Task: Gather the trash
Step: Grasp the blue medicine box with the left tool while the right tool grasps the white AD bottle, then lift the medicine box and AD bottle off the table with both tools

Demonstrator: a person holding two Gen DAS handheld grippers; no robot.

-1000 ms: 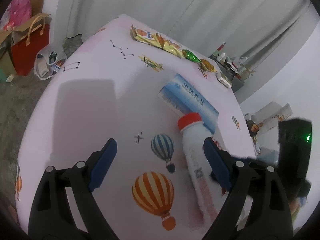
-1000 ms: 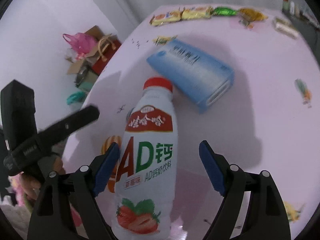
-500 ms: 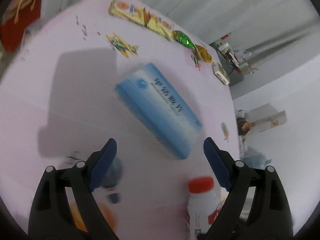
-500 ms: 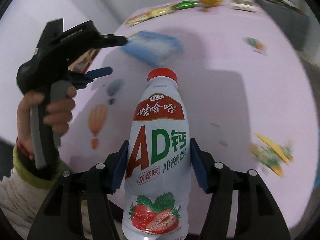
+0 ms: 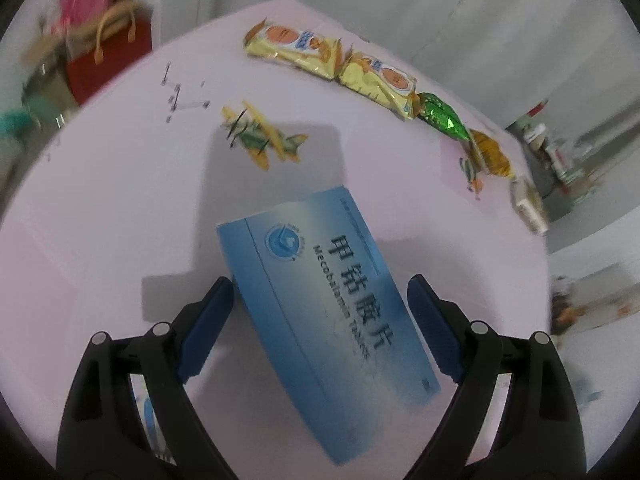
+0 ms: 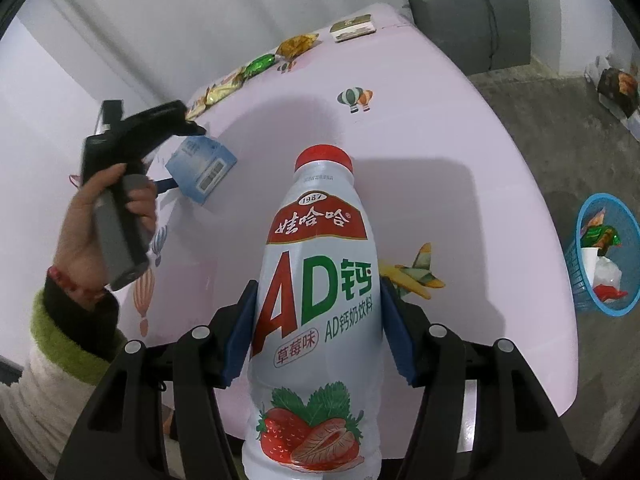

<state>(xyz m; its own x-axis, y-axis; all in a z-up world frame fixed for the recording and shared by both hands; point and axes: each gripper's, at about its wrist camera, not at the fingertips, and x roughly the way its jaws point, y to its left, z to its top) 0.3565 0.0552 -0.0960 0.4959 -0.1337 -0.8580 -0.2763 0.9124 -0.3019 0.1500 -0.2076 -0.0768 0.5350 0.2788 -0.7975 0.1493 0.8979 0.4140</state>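
Note:
A white strawberry milk bottle [image 6: 320,240] with a red cap is lifted above the pink tablecloth [image 6: 460,120]; my right gripper [image 6: 318,292] is shut on its middle, both blue pads pressing its sides. A blue medicine box [image 5: 328,312] lies flat on the cloth, and my left gripper [image 5: 320,292] stands open astride it, the left pad close to its edge. In the right wrist view a hand [image 6: 88,232] holds that gripper over the box [image 6: 200,168]. Yellow snack packets [image 5: 292,48], a green wrapper [image 5: 440,116] and an orange wrapper [image 5: 490,152] line the far edge.
A blue basket [image 6: 578,280] holding trash stands on the floor to the right of the table. A small box [image 5: 528,204] sits at the far corner. A red bag [image 5: 108,60] stands on the floor at the left, a grey cabinet [image 6: 472,20] beyond the table.
My right gripper closed on the bottle, lifted it and swung right, bringing the basket into view. My left gripper moved from beside the bottle to astride the blue box.

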